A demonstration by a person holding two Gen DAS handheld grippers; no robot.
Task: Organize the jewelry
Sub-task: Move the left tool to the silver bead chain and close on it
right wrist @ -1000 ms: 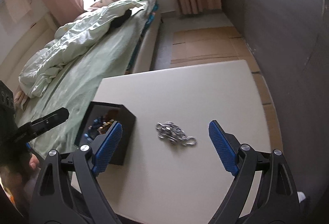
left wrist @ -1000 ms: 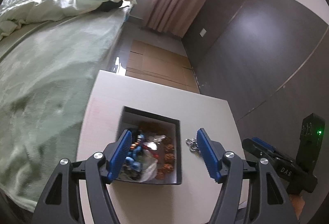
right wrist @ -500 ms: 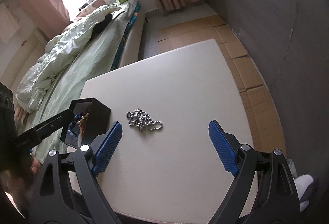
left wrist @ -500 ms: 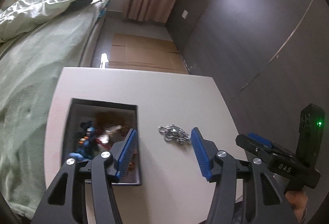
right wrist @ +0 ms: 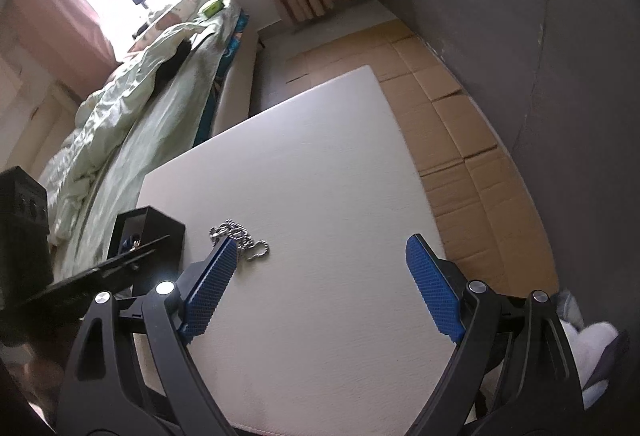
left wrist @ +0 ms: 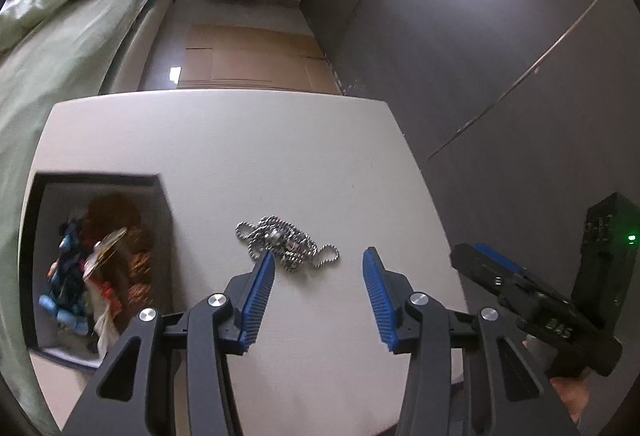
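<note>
Left gripper (left wrist: 318,276) shifted beside chain (left wrist: 286,248).

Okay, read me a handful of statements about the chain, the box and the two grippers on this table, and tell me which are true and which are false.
1. The silver ball chain lies on the white table, outside the black box. True.
2. The left gripper is clamped on the chain. False: its jaws have just been closing, but nothing is between them, and the chain lies just ahead of its fingertips.
3. The box holds beads and other jewelry. True.
4. The right gripper carries a bracelet. False: it is open and empty.
5. The chain is stretched out straight. False: it is bunched in a pile.
</note>
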